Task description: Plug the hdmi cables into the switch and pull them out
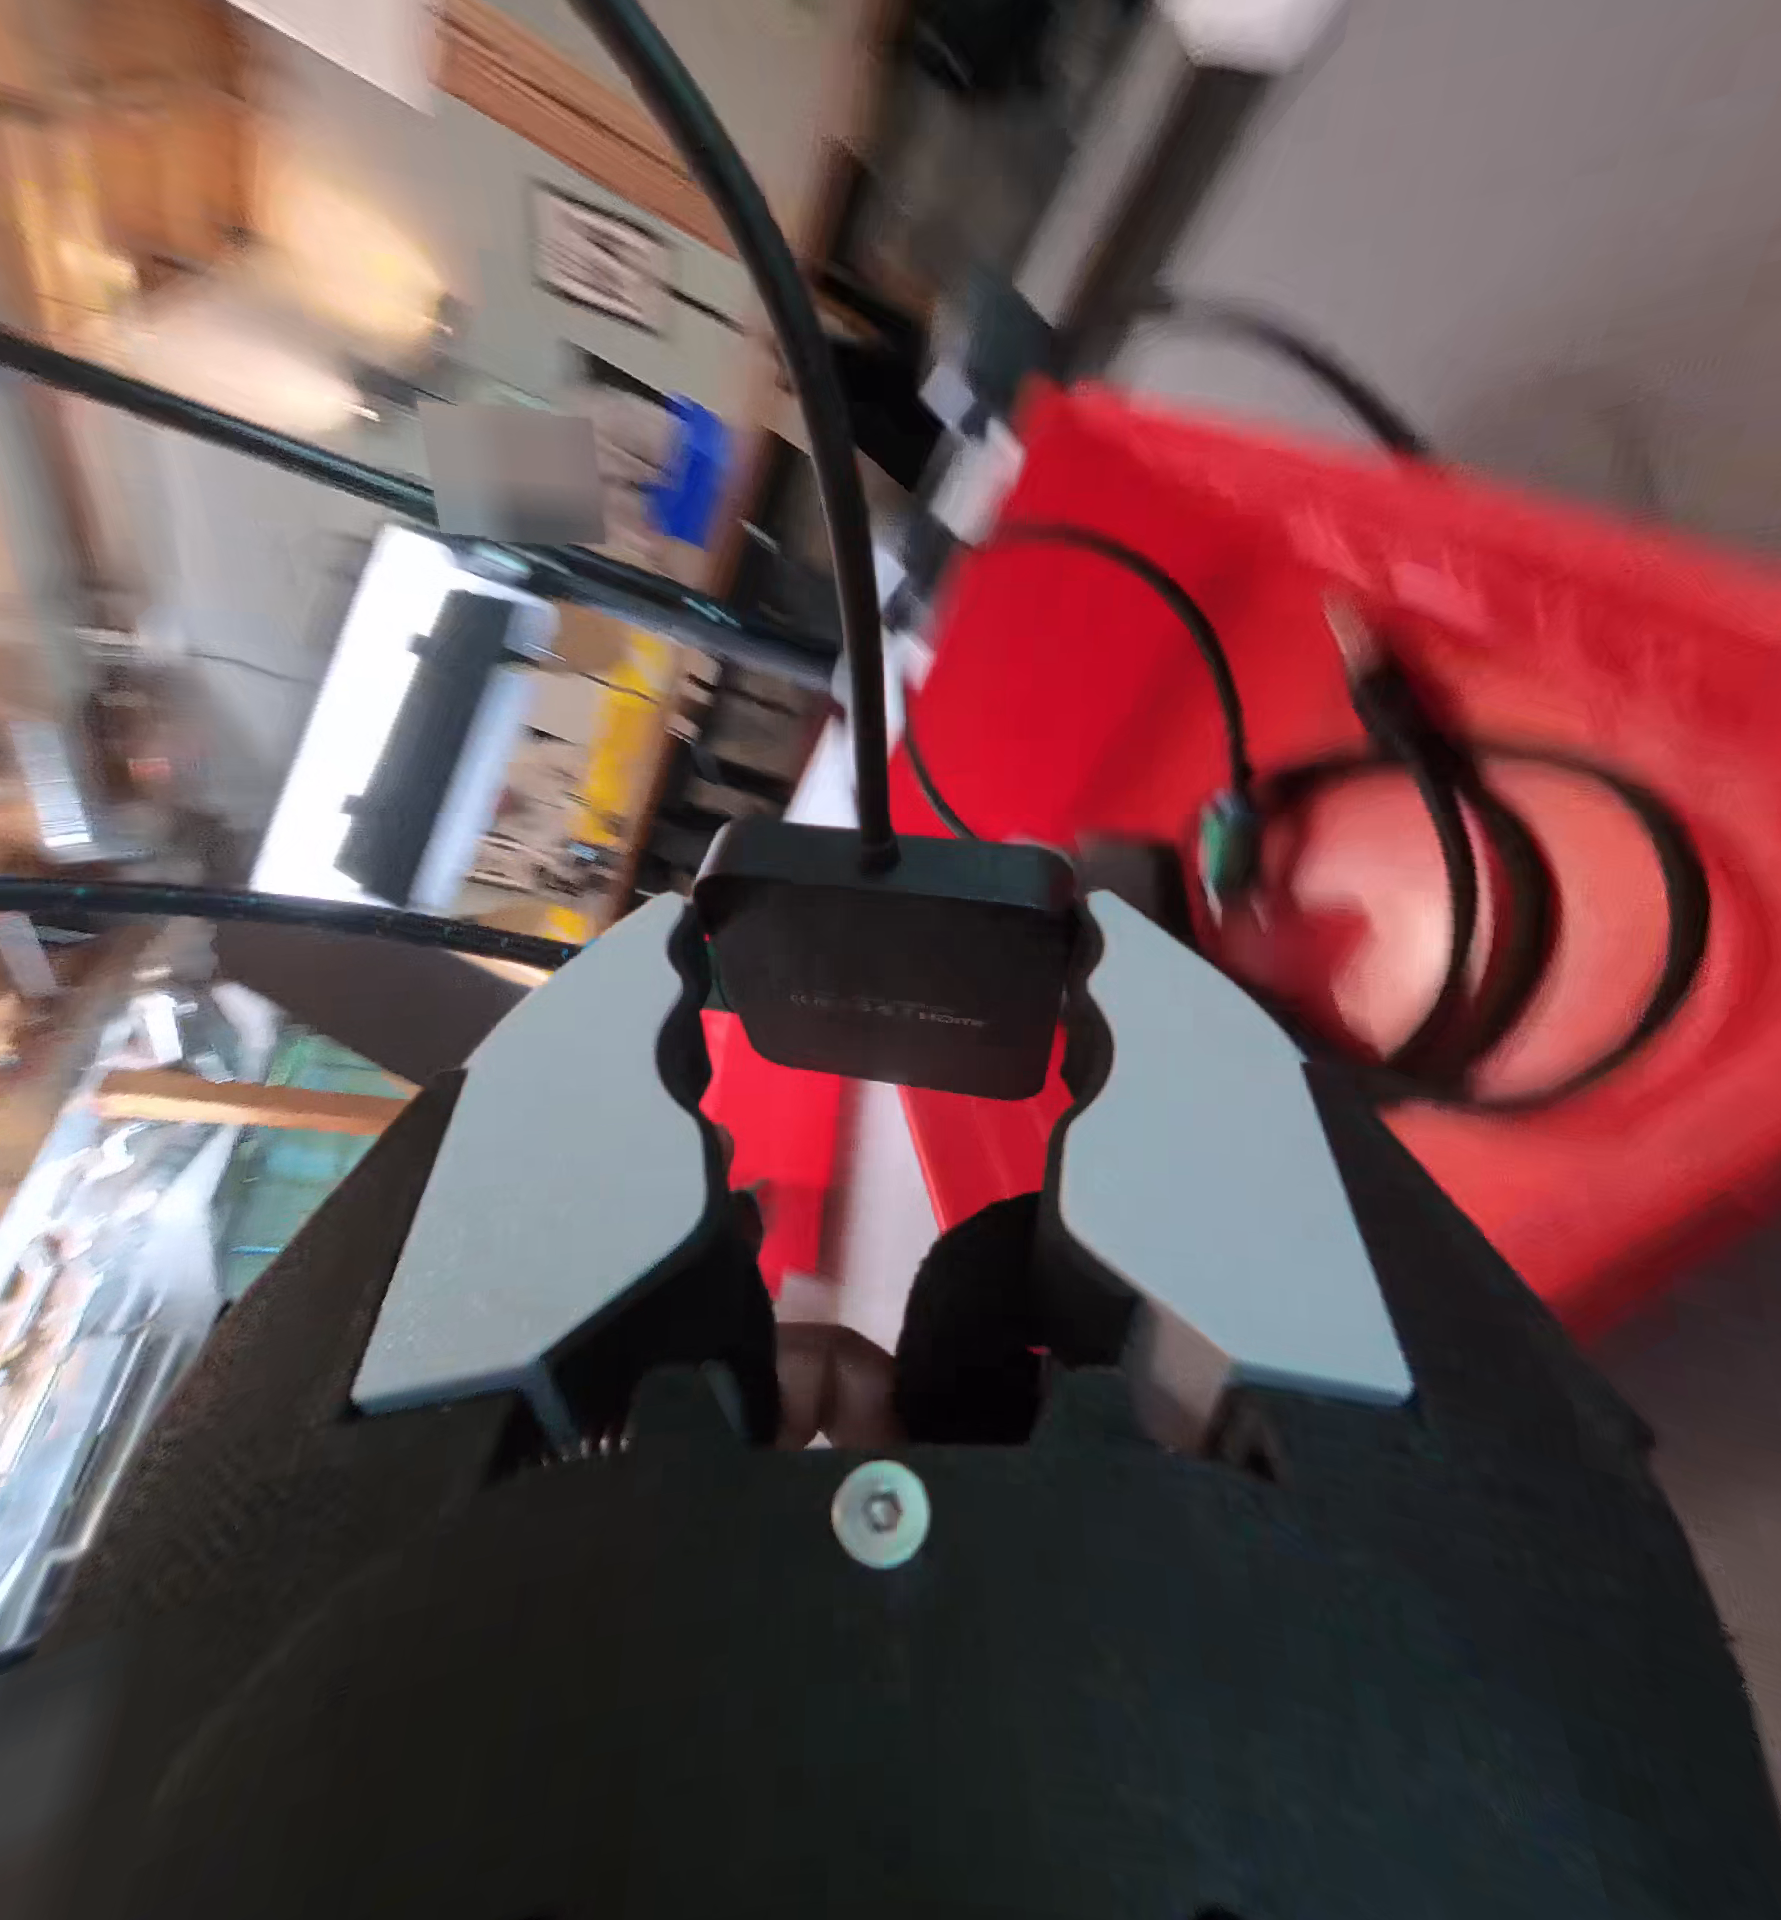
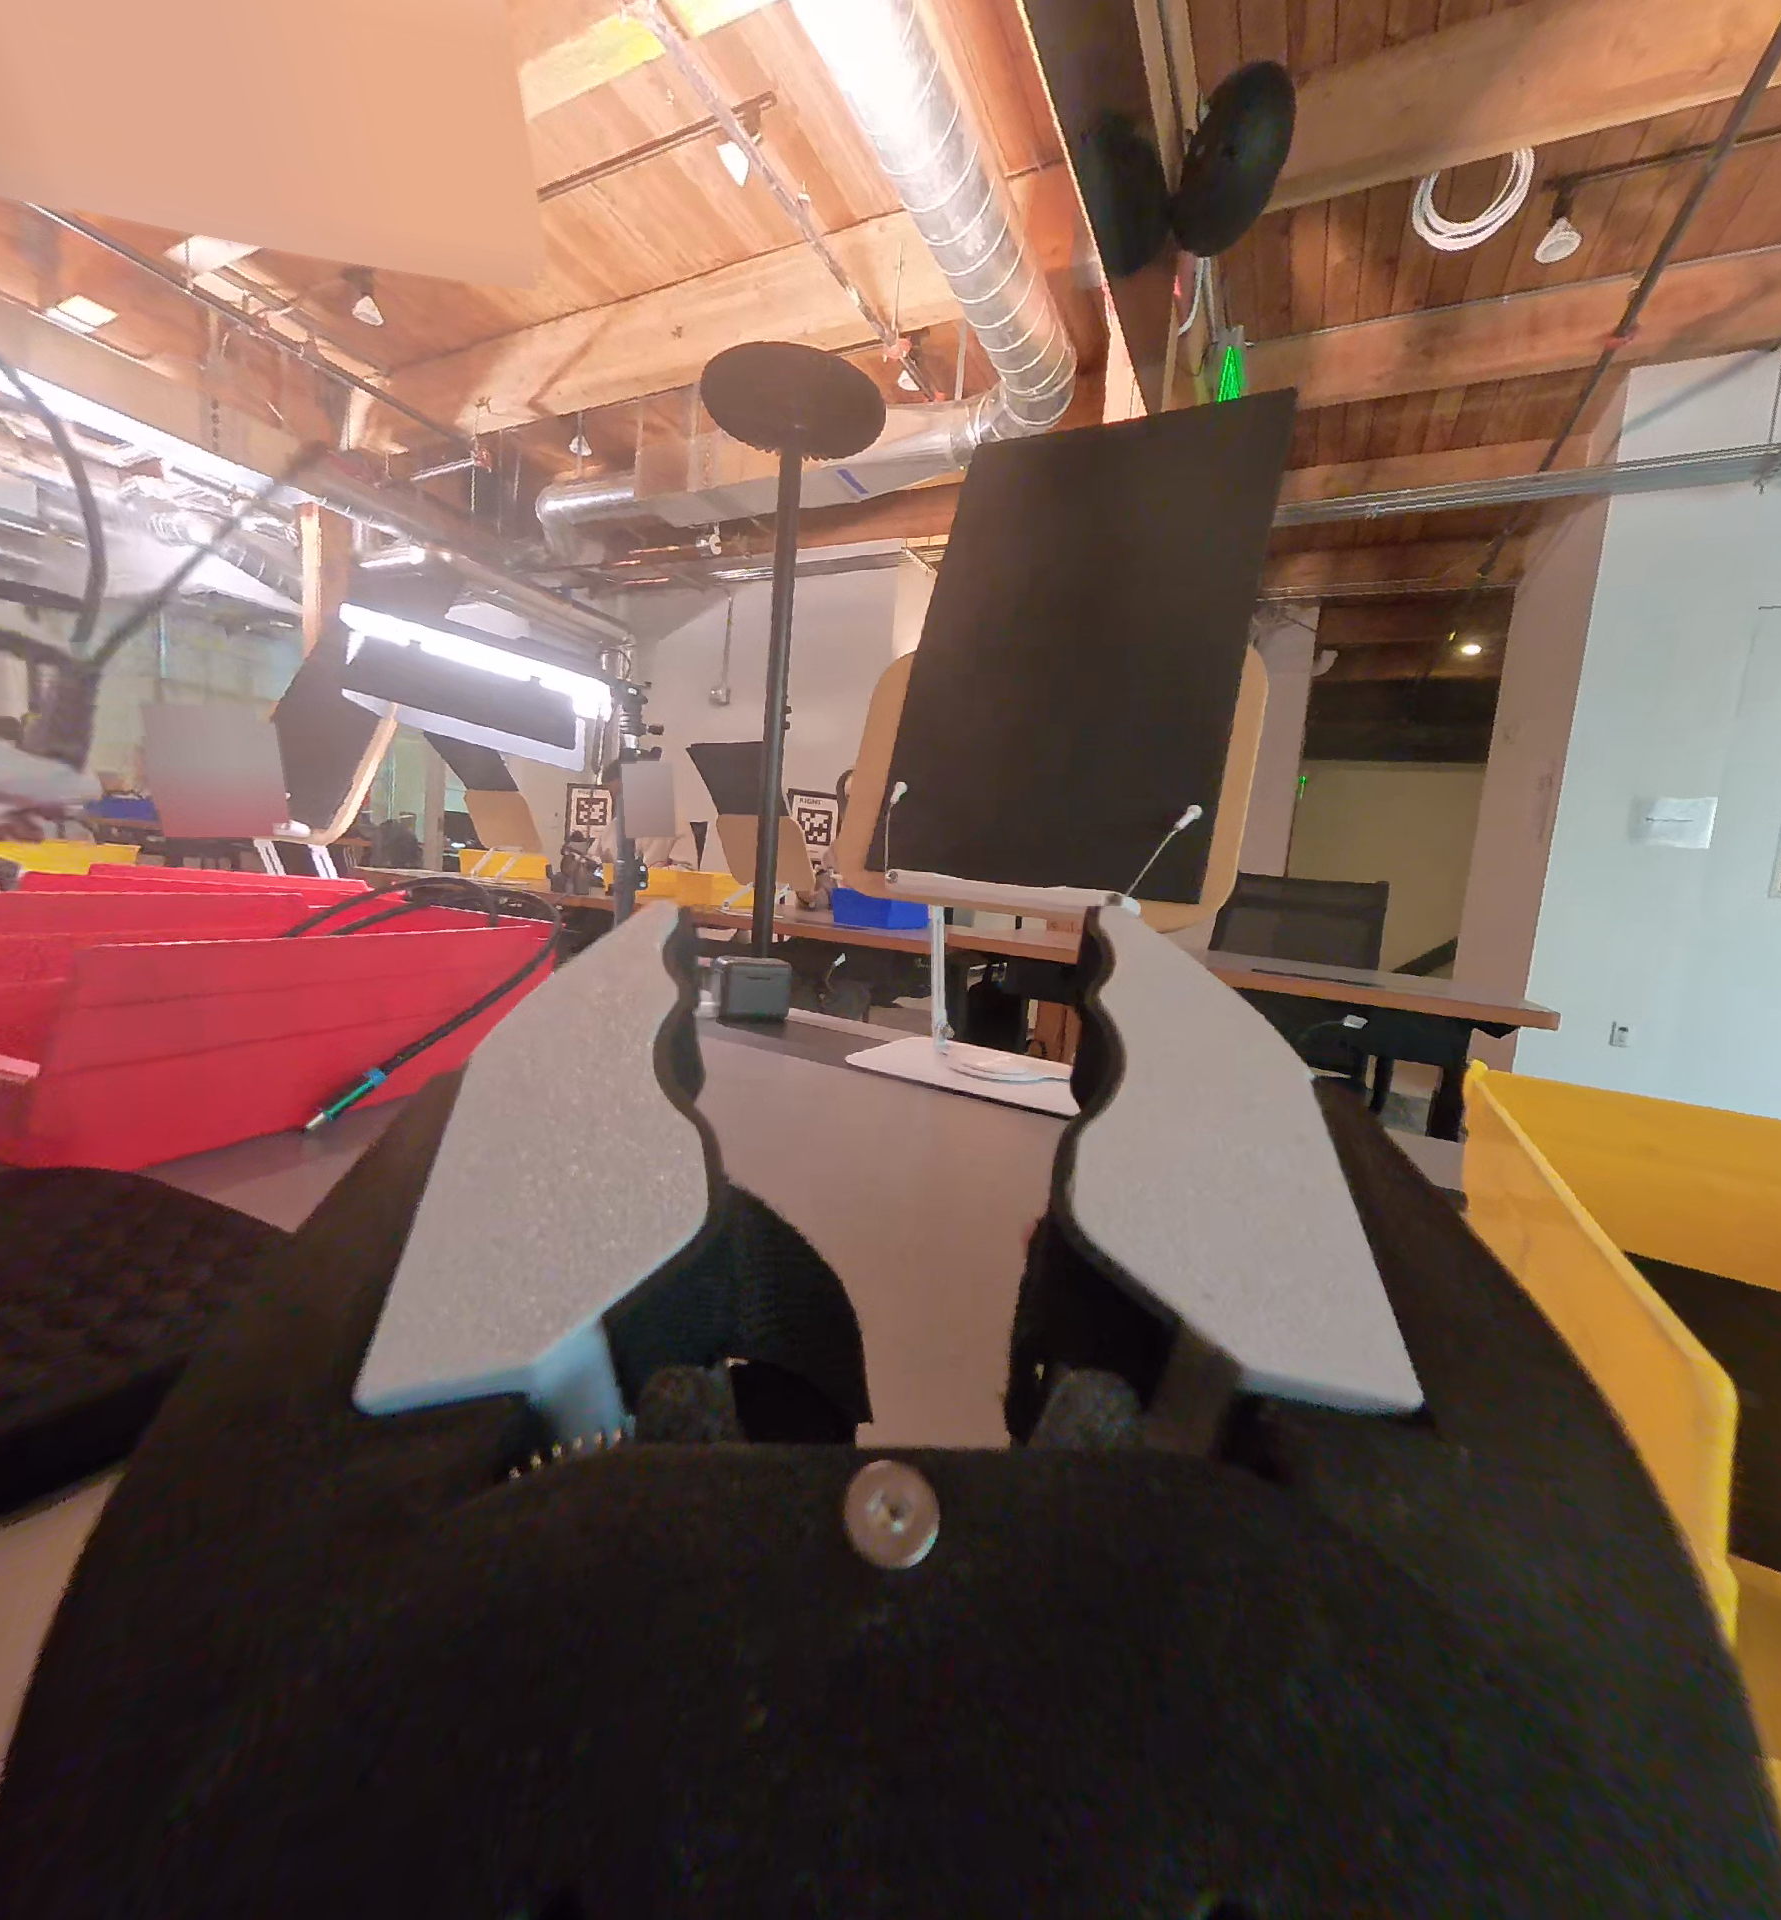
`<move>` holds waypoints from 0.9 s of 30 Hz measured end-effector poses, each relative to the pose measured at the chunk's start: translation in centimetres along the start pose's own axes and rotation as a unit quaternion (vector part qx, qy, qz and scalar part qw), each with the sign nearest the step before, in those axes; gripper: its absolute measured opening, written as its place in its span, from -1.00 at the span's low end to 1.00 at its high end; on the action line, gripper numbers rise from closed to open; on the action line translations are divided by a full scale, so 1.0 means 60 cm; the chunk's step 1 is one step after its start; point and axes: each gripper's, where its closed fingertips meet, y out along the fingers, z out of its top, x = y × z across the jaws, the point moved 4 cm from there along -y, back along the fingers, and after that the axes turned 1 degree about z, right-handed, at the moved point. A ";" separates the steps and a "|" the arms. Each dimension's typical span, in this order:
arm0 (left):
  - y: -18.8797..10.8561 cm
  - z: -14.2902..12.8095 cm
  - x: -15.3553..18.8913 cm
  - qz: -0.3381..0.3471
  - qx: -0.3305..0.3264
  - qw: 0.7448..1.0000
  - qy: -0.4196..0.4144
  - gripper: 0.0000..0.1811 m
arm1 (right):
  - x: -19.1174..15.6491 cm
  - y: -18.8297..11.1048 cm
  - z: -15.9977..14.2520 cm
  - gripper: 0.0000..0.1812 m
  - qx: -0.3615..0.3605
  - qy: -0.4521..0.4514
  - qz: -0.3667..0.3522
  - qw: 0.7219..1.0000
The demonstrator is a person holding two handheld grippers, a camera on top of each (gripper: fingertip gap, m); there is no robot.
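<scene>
- Your left gripper (image 1: 886, 935) has its jaws clamped on the flat black square switch (image 1: 891, 961), its cable rising ahead.
- Right of those jaws, the red plastic bin (image 1: 1488, 675) holds coiled black hdmi cables (image 1: 1509, 935).
- Your right gripper (image 2: 886, 977) has jaws spread wide, empty, over the tabletop (image 2: 886, 1174); a yellow bin (image 2: 1634, 1174) sits right of them.

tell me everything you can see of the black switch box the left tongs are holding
The switch is a small flat black box with rounded corners, matte like plastic, with faint pale print on its top face. The left tongs clamp it by its two side edges near their tips, holding it in the air above the red bin. A black cable leaves the middle of its far edge and curves upward out of frame. Its near edge, between the fingers, shows no plug.
</scene>
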 end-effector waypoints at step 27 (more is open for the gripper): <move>-0.160 0.446 0.377 -0.026 0.413 0.903 0.115 -0.27 | -0.056 0.049 -0.042 -0.85 -0.118 0.207 0.096 0.966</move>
